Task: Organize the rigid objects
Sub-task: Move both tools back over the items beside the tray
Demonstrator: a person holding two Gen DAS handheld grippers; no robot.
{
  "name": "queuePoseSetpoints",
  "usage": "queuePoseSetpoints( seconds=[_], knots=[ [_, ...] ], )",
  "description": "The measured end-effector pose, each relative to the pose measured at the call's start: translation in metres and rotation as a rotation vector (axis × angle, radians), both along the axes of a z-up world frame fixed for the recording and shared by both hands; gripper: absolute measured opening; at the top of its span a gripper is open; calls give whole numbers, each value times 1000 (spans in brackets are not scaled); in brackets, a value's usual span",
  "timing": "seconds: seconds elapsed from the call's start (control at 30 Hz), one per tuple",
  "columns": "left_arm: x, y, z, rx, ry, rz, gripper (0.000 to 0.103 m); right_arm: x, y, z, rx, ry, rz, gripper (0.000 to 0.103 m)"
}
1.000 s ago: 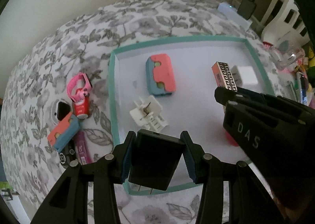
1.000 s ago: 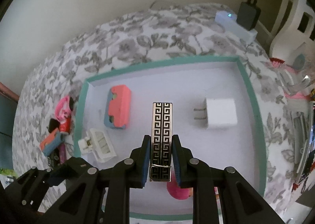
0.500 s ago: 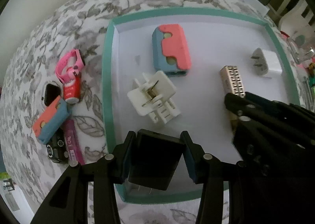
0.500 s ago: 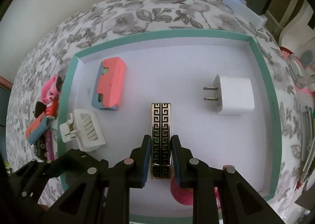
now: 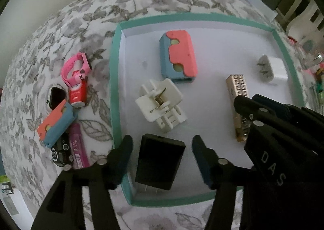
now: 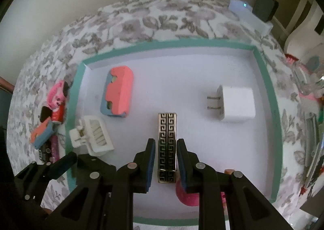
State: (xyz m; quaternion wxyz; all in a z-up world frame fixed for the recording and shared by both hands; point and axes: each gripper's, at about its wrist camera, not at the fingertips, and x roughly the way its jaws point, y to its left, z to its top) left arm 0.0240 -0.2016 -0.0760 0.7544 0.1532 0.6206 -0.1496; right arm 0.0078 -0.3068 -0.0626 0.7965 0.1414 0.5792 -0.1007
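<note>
A teal-rimmed white tray (image 5: 115, 88) lies on the floral cloth. My left gripper (image 5: 162, 141) hangs over its near left corner with jaws opening. The black charger (image 5: 160, 161) lies flat on the tray floor between the fingers, with a gap on each side. My right gripper (image 6: 166, 142) straddles the near end of the gold patterned bar (image 6: 167, 128), which rests on the tray floor. Its jaws are opening and the pads stand just off the bar. Also in the tray are a coral-and-blue case (image 5: 180, 55), a white clip (image 5: 162, 106) and a white charger (image 6: 237, 106).
Left of the tray lie a pink watch (image 5: 75, 68), a red can (image 5: 77, 94), a second coral-and-blue case (image 5: 54, 126) and a purple tube (image 5: 78, 149). A pink object (image 6: 186, 195) sits under my right gripper. A white box (image 6: 249, 15) stands at the back right.
My left jaws have spread off the black charger, which now lies loose in the tray. The gold bar has come down onto the tray floor and the right pads have eased off it.
</note>
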Motion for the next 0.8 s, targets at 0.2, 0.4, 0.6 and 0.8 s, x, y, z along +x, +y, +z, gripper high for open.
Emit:
queuePoseSetpoints(
  seconds=[0.2, 0.4, 0.6, 0.8],
  knots=[
    [2, 7, 21, -37, -33, 11, 70, -5, -1, 28, -36, -57, -10, 26],
    [7, 25, 45, -109, -68, 62, 71, -11, -4, 59, -70, -134, -22, 26],
    [21, 59, 60, -130, -118, 176, 72, -9, -2, 53, -80, -124, -29, 43],
    [38, 104, 62, -139, -113, 328, 92, -6, 11, 41, -102, -96, 8, 59]
  ],
)
